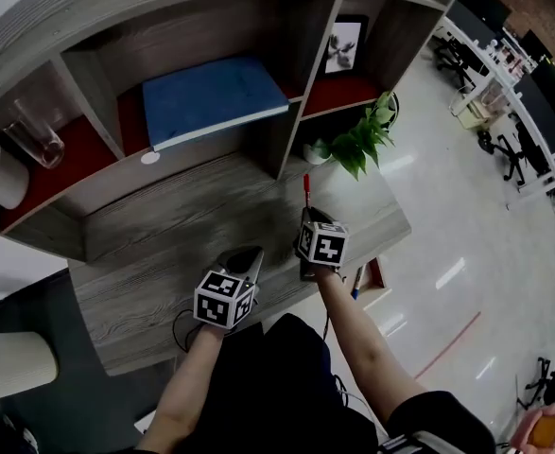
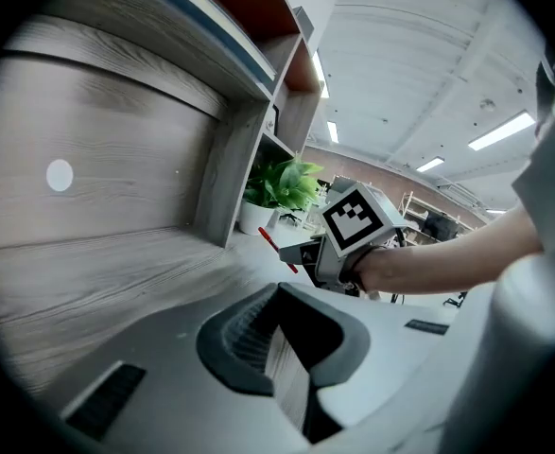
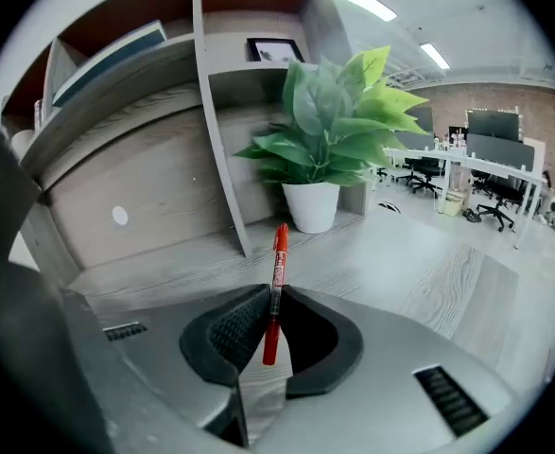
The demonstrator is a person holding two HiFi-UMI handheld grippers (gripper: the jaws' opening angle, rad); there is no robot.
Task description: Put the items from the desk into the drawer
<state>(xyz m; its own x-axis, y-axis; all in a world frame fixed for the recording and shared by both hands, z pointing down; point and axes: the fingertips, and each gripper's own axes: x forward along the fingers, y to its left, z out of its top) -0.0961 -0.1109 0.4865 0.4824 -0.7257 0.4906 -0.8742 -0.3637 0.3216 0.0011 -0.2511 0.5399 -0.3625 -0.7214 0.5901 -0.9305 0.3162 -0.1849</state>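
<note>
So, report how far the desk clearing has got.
Done: the desktop looks bare. In hand: the right gripper clamps a red pen between its fingers; the left gripper is shut and empty. Left: the pen must go into the drawer, which I cannot clearly see.

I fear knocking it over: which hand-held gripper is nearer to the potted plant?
Right. The right hand-held gripper is just in front of the potted plant; the left hand-held gripper is farther back.

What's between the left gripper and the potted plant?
The right gripper, shut on a red pen, lies between them; the left gripper view shows it.
</note>
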